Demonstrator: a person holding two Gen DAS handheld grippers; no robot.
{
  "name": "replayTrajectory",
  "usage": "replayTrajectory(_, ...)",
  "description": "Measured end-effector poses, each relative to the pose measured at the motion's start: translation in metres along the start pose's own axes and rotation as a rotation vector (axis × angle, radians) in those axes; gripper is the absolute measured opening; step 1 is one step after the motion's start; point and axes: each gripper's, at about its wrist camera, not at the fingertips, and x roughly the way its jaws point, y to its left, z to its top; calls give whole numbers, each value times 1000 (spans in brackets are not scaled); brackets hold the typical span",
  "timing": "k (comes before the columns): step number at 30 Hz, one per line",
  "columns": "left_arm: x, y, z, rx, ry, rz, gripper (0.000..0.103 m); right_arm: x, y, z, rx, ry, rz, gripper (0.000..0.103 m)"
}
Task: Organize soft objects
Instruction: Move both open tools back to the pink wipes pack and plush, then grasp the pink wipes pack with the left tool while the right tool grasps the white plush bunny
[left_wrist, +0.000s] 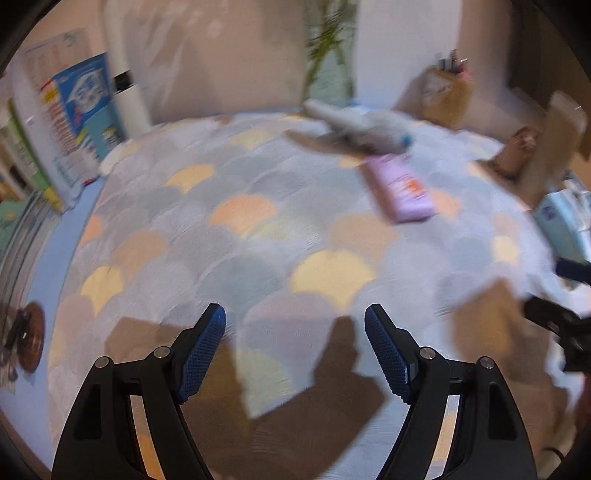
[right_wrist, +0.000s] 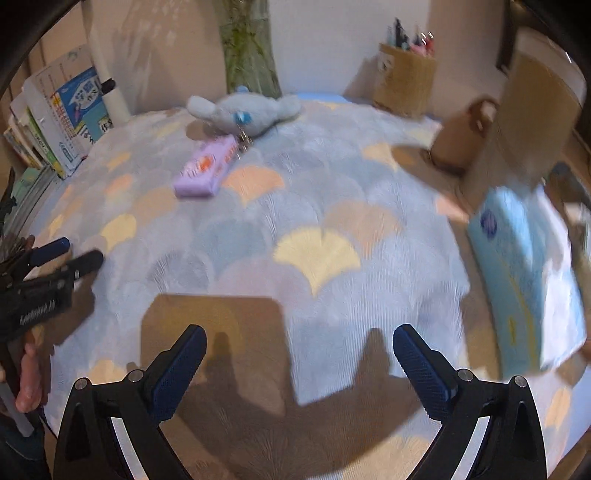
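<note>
A grey-white plush toy lies at the far edge of the patterned cloth; it also shows in the left wrist view. A purple soft pack lies just in front of it, seen too in the left wrist view. A light blue soft pack lies at the right. My left gripper is open and empty above the near cloth. My right gripper is open and empty, also over the near cloth. Both are well short of the toys.
Books and a booklet stand at the left. A glass vase with stems stands at the back. A woven pen holder and a brown bag stand at the back right, with a cardboard box beside them.
</note>
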Motion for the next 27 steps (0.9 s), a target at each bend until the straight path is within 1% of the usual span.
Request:
replayTrajectory(2,-3,-8,13,8,-4,-70,77,-2,3,19,-7,-14,11,101)
replayTrajectory(3,-1,-12,20,12,-9,-115,77,-4,2,30,0,-22,28,101)
replayTrajectory(5,9,-21,35,16,-12,-171,77,-5,0,55,33,-38,85,101)
replayTrajectory(6,17,-23,44,11,-11,-194,77,-4,-2,72,46,-49,116,101)
replayTrajectory(9,42,-29,64,-45,0,-241,76,3,-10,111,89,-54,157,101)
replayTrajectory(10,48,-31,70,-59,-4,-255,76,8,-13,124,114,-44,192,101)
replayTrajectory(11,53,-33,74,-62,-9,-262,76,17,-15,138,143,-33,255,101)
replayTrajectory(13,63,-43,79,-44,-25,-253,76,32,-11,155,163,-21,326,101)
replayTrajectory(15,73,-51,76,-18,-43,-230,76,54,-1,173,146,-17,359,101)
replayTrajectory(17,80,-56,74,5,-25,-200,74,81,9,185,138,5,345,101)
replayTrajectory(18,76,-56,74,4,-48,-184,67,91,15,189,135,13,343,101)
replayTrajectory(19,74,-55,73,0,-72,-143,66,101,20,192,129,15,343,101)
replayTrajectory(20,76,-54,74,-6,-62,-122,65,109,24,196,119,13,338,101)
replayTrajectory(21,79,-53,74,-14,-43,-143,62,114,29,199,107,-8,319,101)
replayTrajectory(23,78,-52,74,-22,-54,-168,62,118,31,200,92,-58,277,100)
replayTrajectory(24,78,-53,73,-16,-54,-167,56,119,32,199,85,-72,277,89)
replayTrajectory(25,78,-55,73,-10,-55,-161,49,122,33,196,82,-81,315,83)
replayTrajectory(26,77,-56,73,-5,-56,-160,46,124,31,194,87,-86,342,77)
replayTrajectory(27,77,-57,72,1,-57,-158,38,123,28,193,89,-98,338,73)
